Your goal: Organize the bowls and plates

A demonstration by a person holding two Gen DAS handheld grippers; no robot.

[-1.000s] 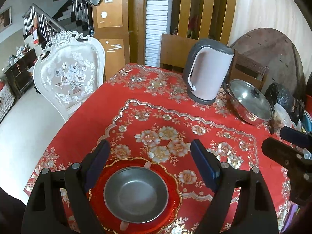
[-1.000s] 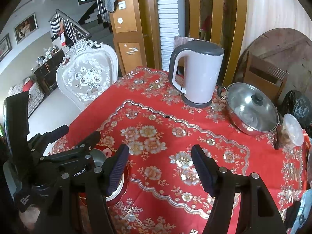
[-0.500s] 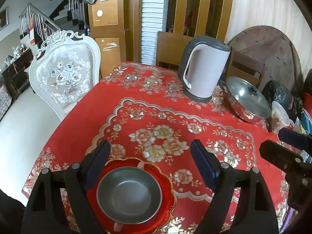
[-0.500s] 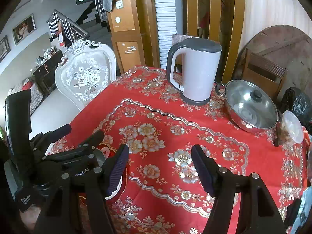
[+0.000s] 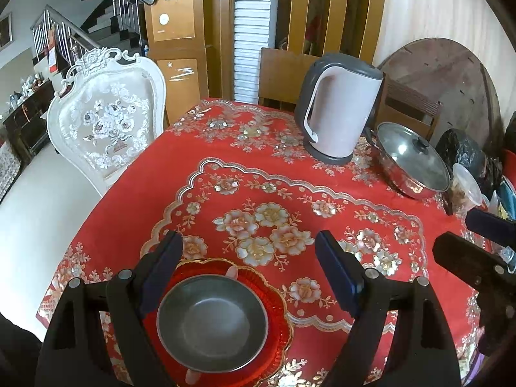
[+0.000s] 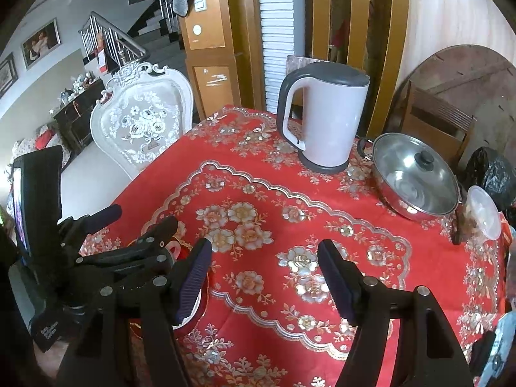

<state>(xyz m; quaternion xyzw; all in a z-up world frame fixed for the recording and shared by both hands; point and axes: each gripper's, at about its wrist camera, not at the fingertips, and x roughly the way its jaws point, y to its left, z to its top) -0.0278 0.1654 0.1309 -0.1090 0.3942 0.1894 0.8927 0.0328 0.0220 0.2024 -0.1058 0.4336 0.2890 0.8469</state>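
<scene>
A steel bowl (image 5: 213, 322) sits inside a red plate with a gold scalloped rim (image 5: 279, 306) near the table's front left edge. My left gripper (image 5: 248, 251) is open and hovers over them; the bowl lies low between its fingers, nearer the left one, touching neither. In the right wrist view my right gripper (image 6: 264, 251) is open above bare red tablecloth and holds nothing. The left gripper's body (image 6: 129, 254) hides most of the plate (image 6: 196, 311) there, and the bowl cannot be seen. The right gripper's fingers (image 5: 467, 258) show at the right edge of the left wrist view.
A pale electric kettle (image 5: 338, 113) stands at the back of the table. A lidded steel pot (image 5: 409, 161), a plastic tub (image 5: 467, 187) and a black bag (image 5: 464, 151) are to its right. A white carved chair (image 5: 106, 122) stands off the left side.
Both cameras have drifted slightly, so the scene shifts a little left in each view. The bowl stays in the plate and both grippers stay open.
</scene>
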